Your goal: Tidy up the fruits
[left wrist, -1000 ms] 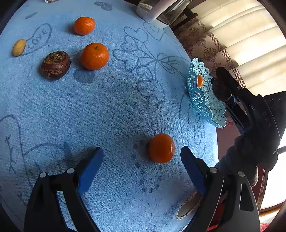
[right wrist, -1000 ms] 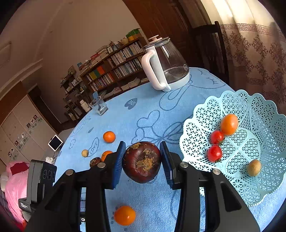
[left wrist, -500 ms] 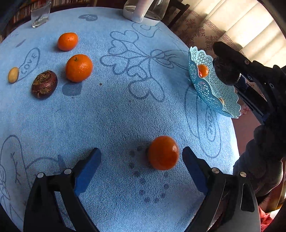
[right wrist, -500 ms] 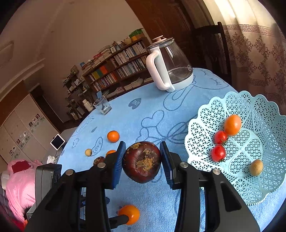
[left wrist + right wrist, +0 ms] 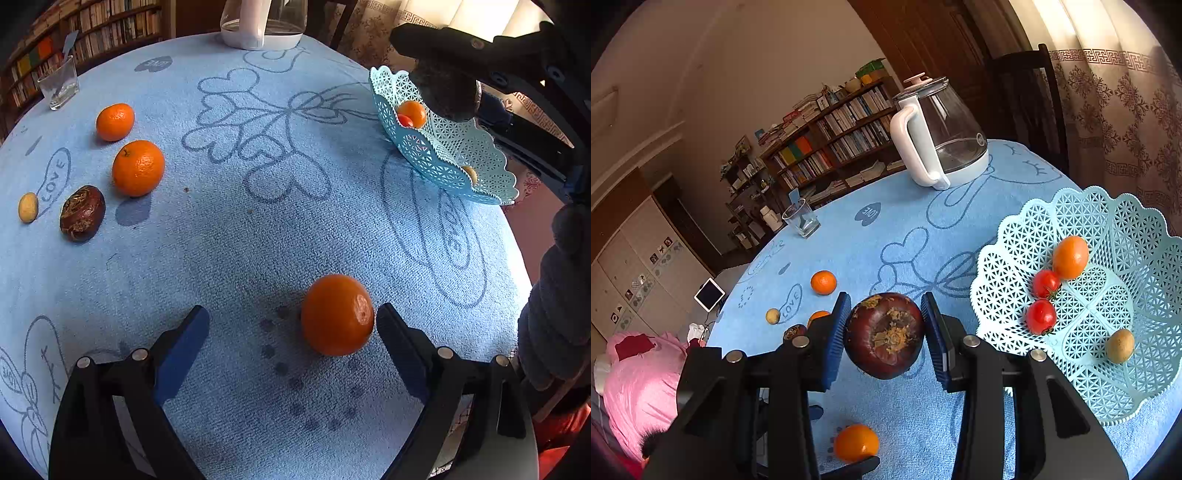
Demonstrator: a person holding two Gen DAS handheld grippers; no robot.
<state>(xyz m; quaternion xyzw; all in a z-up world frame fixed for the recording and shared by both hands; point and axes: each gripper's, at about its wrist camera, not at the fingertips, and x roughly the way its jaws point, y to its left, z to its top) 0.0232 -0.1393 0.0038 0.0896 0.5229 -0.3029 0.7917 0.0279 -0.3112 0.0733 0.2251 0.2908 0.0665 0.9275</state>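
My right gripper [image 5: 885, 334] is shut on a dark purple mangosteen [image 5: 884, 336], held in the air left of the light blue lattice basket [image 5: 1137, 218]. The basket holds an orange [image 5: 1070, 257], two red tomatoes [image 5: 1040, 316] and a small brown fruit [image 5: 1120, 346]. My left gripper [image 5: 291, 332] is open low over the blue tablecloth, with an orange [image 5: 337, 314] between its fingers, close to the right one. The right gripper and its mangosteen [image 5: 443, 92] show above the basket [image 5: 436, 155] in the left wrist view.
On the far left of the cloth lie two oranges [image 5: 138, 168], [image 5: 115, 122], another mangosteen [image 5: 82, 213] and a small yellow fruit [image 5: 28, 207]. A glass kettle [image 5: 938, 136] and a drinking glass [image 5: 801, 218] stand at the back. A chair [image 5: 1027, 107] is behind the table.
My left gripper has moved forward so the orange now lies between its fingers. My right gripper with the mangosteen has drifted slightly, still beside the basket.
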